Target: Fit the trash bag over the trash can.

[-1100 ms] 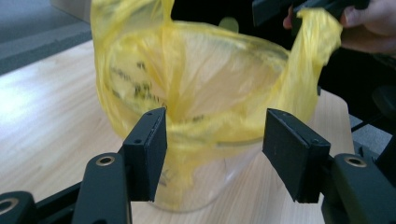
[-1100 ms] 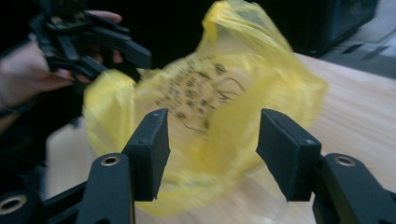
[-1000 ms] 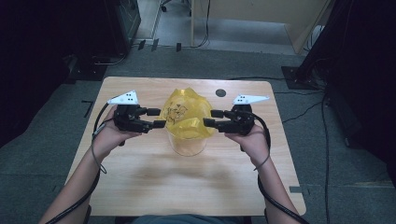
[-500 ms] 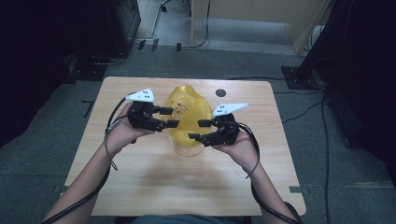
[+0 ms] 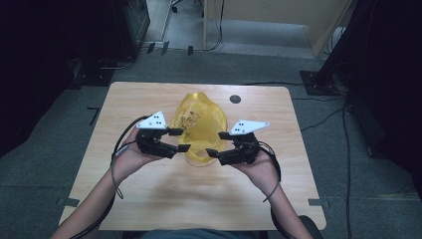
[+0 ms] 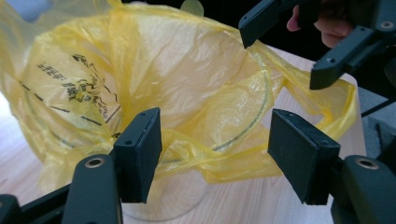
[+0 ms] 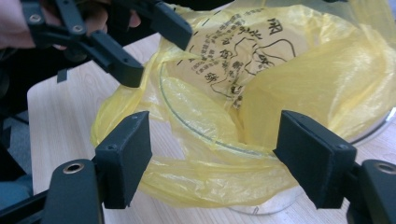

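Observation:
A yellow plastic bag [image 5: 199, 124] with black print lines a clear round container [image 6: 243, 133] standing mid-table. Its loose edge droops over the near rim [image 7: 205, 177]. My left gripper [image 5: 180, 140] is open at the bag's left side, its pads [image 6: 140, 156] apart and empty just before the drooping plastic. My right gripper [image 5: 218, 144] is open at the bag's right side, its pads [image 7: 126, 156] also empty in front of the folded edge. In each gripper view the other gripper [image 6: 299, 42] [image 7: 126, 42] hangs open across the bag.
The wooden table [image 5: 149, 199] has a dark round grommet hole [image 5: 235, 99] at its back right. Beyond the table lie grey carpet, cables and dark equipment [image 5: 124, 25]. A wooden furniture piece [image 5: 278, 20] stands at the far side.
Both grippers have dropped toward the bag's near edge and closed in on each other. The right one came further forward and left. Both remain open.

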Demonstrator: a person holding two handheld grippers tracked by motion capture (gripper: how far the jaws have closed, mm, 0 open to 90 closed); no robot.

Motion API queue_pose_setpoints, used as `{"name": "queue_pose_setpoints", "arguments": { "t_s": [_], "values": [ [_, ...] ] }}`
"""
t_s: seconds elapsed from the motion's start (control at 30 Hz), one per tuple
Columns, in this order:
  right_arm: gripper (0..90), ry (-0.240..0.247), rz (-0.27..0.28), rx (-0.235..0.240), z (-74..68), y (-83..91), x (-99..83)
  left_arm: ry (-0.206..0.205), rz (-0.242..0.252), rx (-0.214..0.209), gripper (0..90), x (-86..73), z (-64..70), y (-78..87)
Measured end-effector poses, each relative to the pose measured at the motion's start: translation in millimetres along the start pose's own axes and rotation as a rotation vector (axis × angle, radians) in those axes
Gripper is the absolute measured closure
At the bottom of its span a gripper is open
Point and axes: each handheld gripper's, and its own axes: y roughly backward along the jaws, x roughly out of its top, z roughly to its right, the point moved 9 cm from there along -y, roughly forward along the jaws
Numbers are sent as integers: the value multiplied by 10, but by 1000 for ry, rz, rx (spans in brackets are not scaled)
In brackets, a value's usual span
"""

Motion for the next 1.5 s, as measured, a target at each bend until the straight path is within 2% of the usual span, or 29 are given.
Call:
{"name": "queue_pose_setpoints", "arguments": {
  "t_s": [0.07, 0.2, 0.27, 0.37, 0.53, 0.6, 0.7, 0.87, 1.17, 1.33, 1.43, 1.5],
  "values": [
    [277, 2, 4, -4, -2, 8, -2, -10, 16, 6, 345, -17, 15, 20],
    [279, 29, -17, -53, 28, 71, -30, -29, 30, 41, 337, -34, 9, 67],
    [283, 17, -22, -53, 47, 77, -66, -34, 38, 61, 337, -42, -10, 98],
    [281, -2, -40, -64, 84, 42, -140, -18, 39, 69, 336, -74, -33, 141],
    [280, -33, -33, -89, 104, 17, -160, 27, 18, 89, 331, -188, -96, 139],
    [276, -43, -35, -98, 113, 2, -171, 27, 7, 96, 309, -221, -106, 112],
    [280, -46, -66, -94, 130, -29, -232, 34, 1, 92, 308, -248, -117, 90],
    [283, -57, -42, -77, 154, -82, -254, 40, -7, 93, 307, -282, -134, 37],
    [357, -79, -34, -88, 265, -177, -374, 69, -1, 99, 315, -336, -211, -29],
    [458, -106, -27, -67, 292, -203, -412, 84, 13, 99, 318, -344, -249, -45],
    [500, -109, -22, -70, 327, -223, -423, 90, 9, 104, 317, -363, -285, -77],
    [567, -104, -6, -76, 348, -230, -417, 95, 14, 104, 318, -365, -298, -94]
  ]
}}
